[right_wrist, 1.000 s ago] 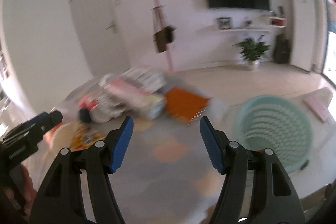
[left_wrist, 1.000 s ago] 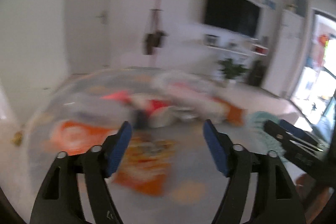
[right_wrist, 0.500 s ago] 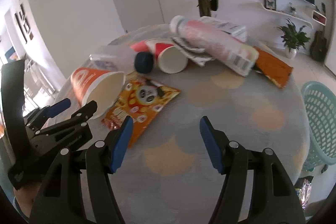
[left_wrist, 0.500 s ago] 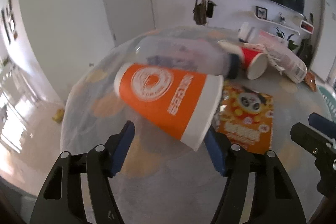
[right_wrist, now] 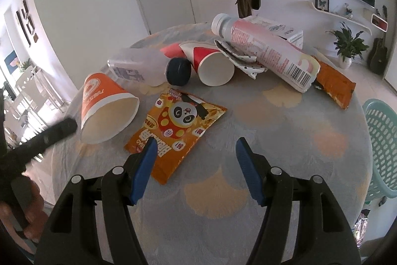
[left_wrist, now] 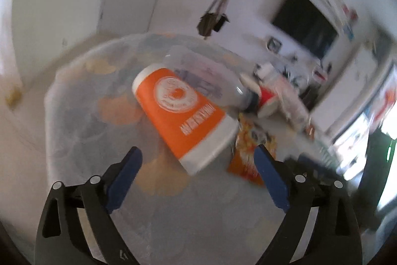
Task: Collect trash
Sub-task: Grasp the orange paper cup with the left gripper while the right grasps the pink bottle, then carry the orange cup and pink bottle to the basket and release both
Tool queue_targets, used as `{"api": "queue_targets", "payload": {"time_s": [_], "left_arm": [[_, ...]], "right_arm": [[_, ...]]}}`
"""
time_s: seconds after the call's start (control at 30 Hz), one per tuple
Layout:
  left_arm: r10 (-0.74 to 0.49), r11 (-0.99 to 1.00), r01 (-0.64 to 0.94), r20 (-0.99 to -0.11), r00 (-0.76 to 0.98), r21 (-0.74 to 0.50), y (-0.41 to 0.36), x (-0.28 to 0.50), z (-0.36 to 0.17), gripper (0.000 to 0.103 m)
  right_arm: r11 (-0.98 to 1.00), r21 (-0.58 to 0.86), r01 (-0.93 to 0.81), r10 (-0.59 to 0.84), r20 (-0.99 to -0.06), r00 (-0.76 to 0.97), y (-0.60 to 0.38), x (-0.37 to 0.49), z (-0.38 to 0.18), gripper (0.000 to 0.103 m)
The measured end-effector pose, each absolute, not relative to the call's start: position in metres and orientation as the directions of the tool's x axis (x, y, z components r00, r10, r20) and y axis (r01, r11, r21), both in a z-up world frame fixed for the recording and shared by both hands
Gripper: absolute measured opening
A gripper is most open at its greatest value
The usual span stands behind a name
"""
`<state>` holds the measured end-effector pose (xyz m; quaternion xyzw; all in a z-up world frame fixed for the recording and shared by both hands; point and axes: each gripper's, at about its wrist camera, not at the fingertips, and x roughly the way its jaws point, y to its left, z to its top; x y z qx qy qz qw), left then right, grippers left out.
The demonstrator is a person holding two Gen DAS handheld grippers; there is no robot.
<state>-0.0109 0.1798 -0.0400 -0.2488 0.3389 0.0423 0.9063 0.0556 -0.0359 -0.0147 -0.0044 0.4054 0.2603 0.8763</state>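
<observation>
Trash basket point(right_wrist: 382, 148) shows only beyond the open right claw point(right_wrist: 196, 160); left claw point(left_wrist: 196, 165) seemingly opening empty.

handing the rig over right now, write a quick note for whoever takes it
Left tongs: jaws opening, nothing gripped, lined up on the orange cup lying on its side.
Right tongs: open, empty, hovering by the panda snack bag.
On the table: red cup, clear bottle, pink bottle, orange wrapper, crumpled paper.
Green basket sits off the table's right edge.
Done: no trash visible in the basket.
Left: collect everything.
</observation>
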Motion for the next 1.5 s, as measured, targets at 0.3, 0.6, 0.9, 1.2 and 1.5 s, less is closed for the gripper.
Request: {"api": "queue_targets", "payload": {"time_s": [0.3, 0.6, 0.9, 1.2, 1.5], "left_arm": [[-0.145, 0.786, -0.312, -0.649, 0.747, -0.534, 0.192, 0.031, -0.058, 0.085], [-0.071, 0.842, -0.333, -0.700, 0.711, -0.424, 0.165, 0.059, -0.055, 0.059], [-0.100, 0.882, -0.259, -0.695, 0.712, -0.392, 0.154, 0.049, -0.042, 0.045], [-0.114, 0.891, -0.229, -0.682, 0.723, -0.392, 0.157, 0.036, -0.034, 0.045], [-0.125, 0.910, -0.174, -0.650, 0.749, -0.376, 0.141, 0.031, -0.018, 0.045]], "right_arm": [[0.876, 0.211, -0.433, 0.439, -0.718, 0.540, -0.045, 0.069, -0.017, 0.062], [0.936, 0.136, -0.324, 0.333, -0.640, 0.693, -0.092, 0.100, 0.003, 0.062], [0.898, 0.068, -0.434, 0.369, -0.653, 0.662, -0.099, 0.184, 0.010, 0.062], [0.823, 0.050, -0.566, 0.414, -0.734, 0.538, -0.070, 0.231, -0.009, 0.064], [0.789, 0.107, -0.605, 0.445, -0.779, 0.442, -0.054, 0.216, -0.011, 0.047]]}}
